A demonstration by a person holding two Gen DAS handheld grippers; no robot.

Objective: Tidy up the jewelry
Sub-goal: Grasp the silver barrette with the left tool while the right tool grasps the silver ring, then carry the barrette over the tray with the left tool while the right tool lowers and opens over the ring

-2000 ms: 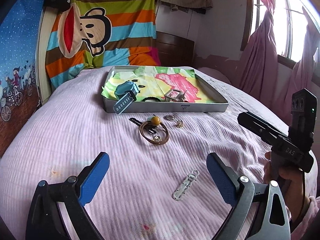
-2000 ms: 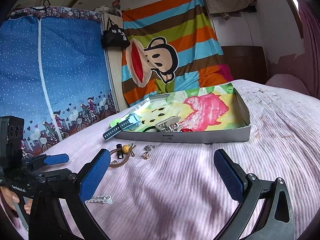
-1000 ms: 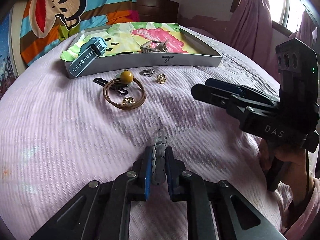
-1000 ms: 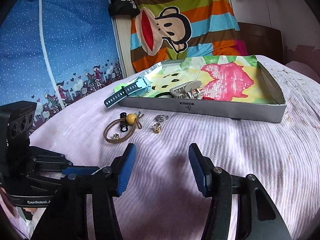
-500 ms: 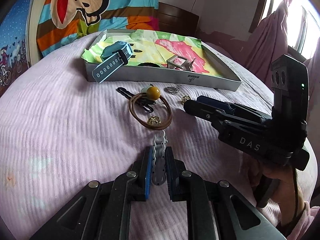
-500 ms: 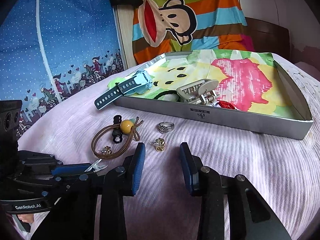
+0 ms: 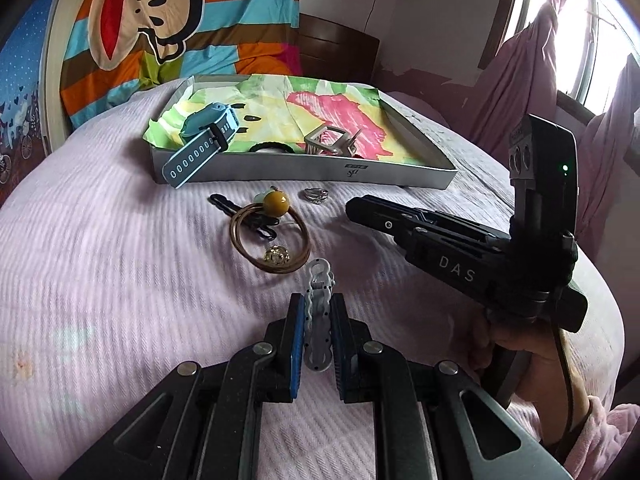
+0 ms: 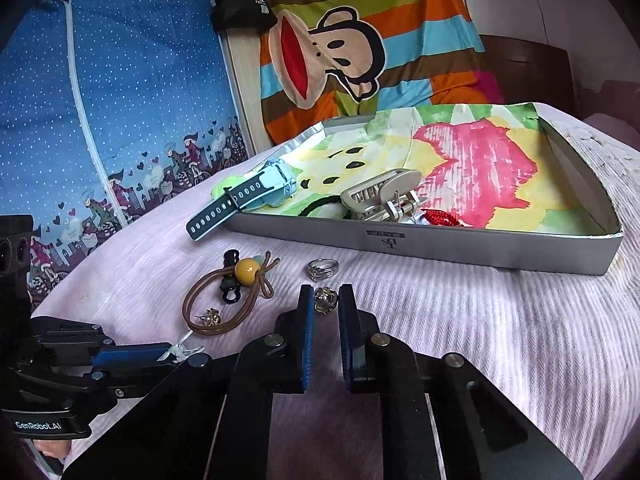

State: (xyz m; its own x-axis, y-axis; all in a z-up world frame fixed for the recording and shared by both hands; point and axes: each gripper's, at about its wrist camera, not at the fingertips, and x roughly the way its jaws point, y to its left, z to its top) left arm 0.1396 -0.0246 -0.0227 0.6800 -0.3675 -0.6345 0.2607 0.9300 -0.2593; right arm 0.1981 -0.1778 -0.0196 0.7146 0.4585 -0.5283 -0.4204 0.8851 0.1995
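Here, the pink bedspread (image 7: pixel 120 280) fills my view, with the grey box (image 8: pixel 480 246) lying on it, lined with painted paper. Inside the box I see a blue watch (image 8: pixel 256 192), its strap hanging over the near wall, and a silver claw clip (image 8: pixel 380 196). In front of the box lie a brown hair tie (image 7: pixel 268 240) with a yellow bead, a silver ring (image 8: pixel 322 269) and a small gold earring (image 7: pixel 276 255). My left gripper (image 7: pixel 316 312) is clamped on a grey hair clip (image 7: pixel 318 316). My right gripper (image 8: pixel 325 308) brackets a gold stud (image 8: pixel 324 299); I cannot tell if its narrowed jaws touch it.
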